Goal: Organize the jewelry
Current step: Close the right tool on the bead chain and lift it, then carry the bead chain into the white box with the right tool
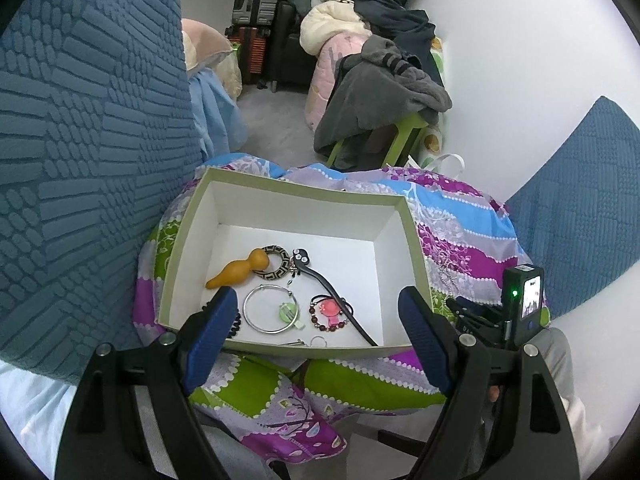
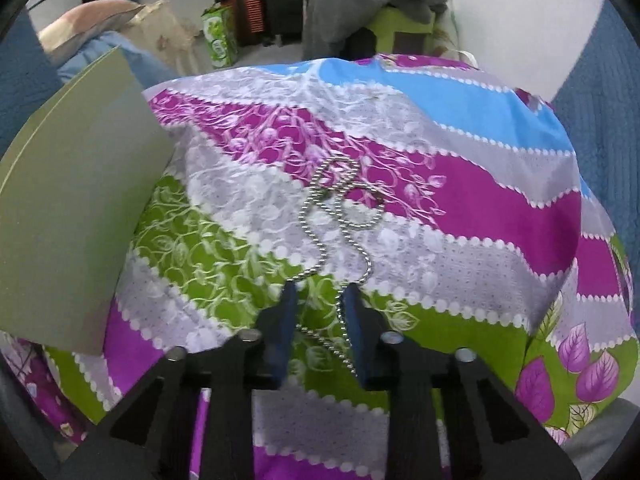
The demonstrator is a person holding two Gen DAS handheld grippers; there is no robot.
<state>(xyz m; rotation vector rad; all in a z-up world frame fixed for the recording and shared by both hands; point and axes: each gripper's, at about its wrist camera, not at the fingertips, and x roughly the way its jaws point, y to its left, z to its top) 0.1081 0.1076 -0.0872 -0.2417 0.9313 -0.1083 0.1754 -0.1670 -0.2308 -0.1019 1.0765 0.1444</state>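
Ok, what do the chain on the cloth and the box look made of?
The chain: small shiny silver beads, apparently metal ball chain. The box: stiff, matte, olive outside and white inside with clean folded corners, likely cardboard.

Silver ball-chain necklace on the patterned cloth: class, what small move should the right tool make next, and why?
Probably close fully on the silver ball-chain necklace. The right tool sits low over the floral patterned cloth with chain running between its blue pads, yet a gap still shows there. Only after a firm pinch should it lift toward the open green-rimmed white box, which already holds other pieces.
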